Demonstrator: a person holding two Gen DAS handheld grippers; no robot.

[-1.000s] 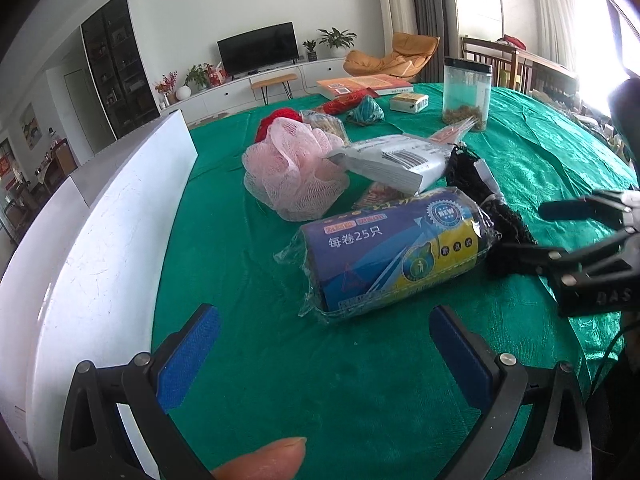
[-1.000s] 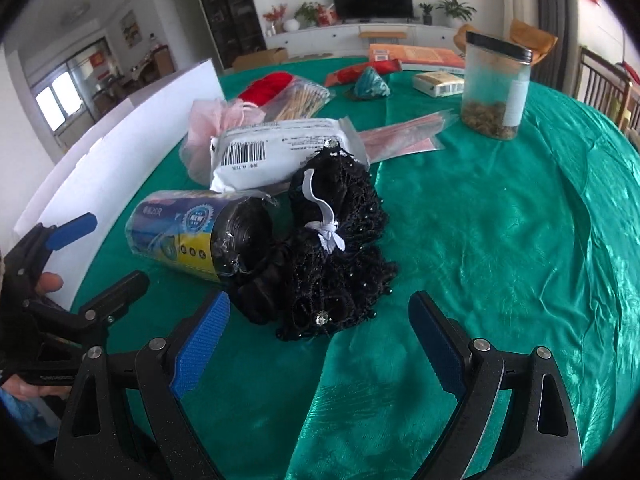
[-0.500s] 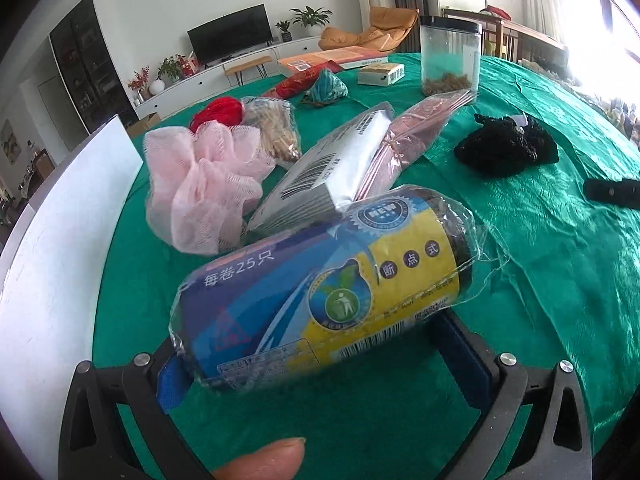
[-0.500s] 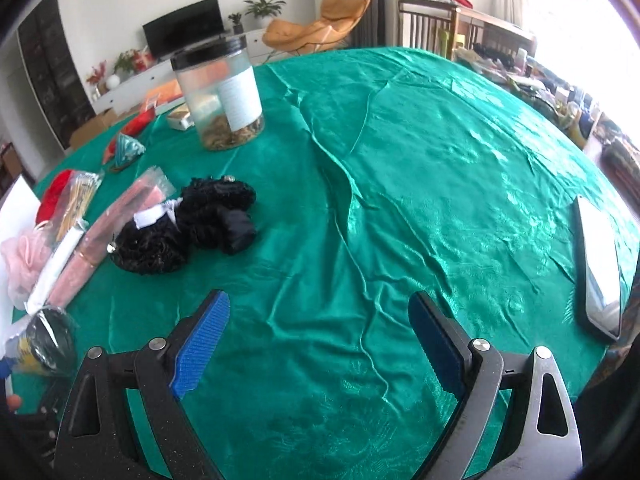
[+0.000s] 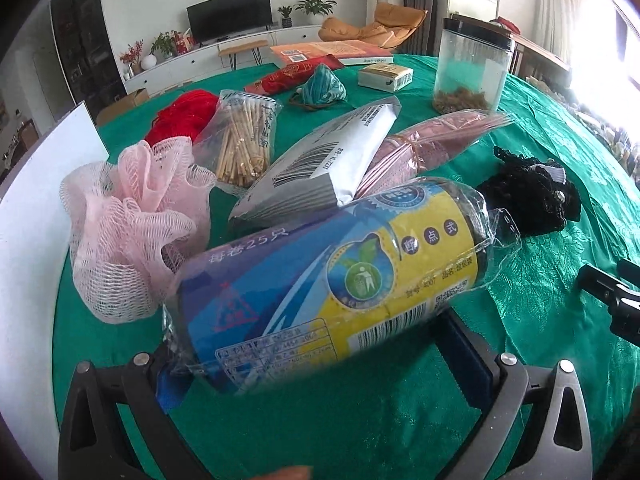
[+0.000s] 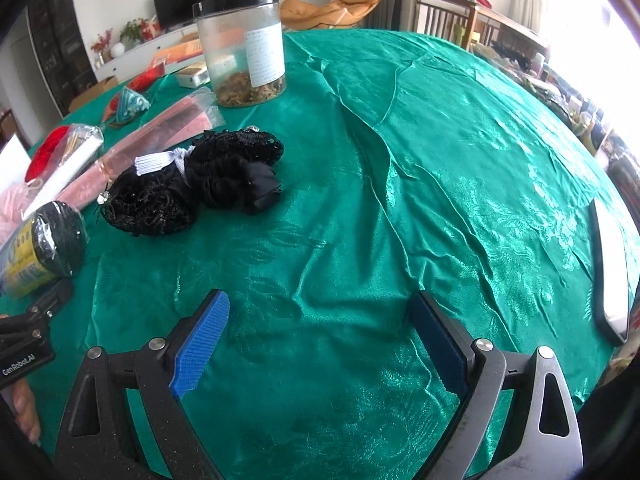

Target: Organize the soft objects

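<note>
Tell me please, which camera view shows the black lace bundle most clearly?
The right wrist view: the black lace bundle lies whole and near on the green cloth, its white band showing. The left wrist view shows it smaller, partly behind the roll of bags.

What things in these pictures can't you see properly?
- Left claw: in the left wrist view the bin-bag roll covers most of both fingers, so the grip itself is hidden.
- Pink packet: the grey parcel lies over its near end.
- White flat thing: right wrist view, squashed at the lens edge; can't tell what it is.
- Jar: label print too small to read.
</note>
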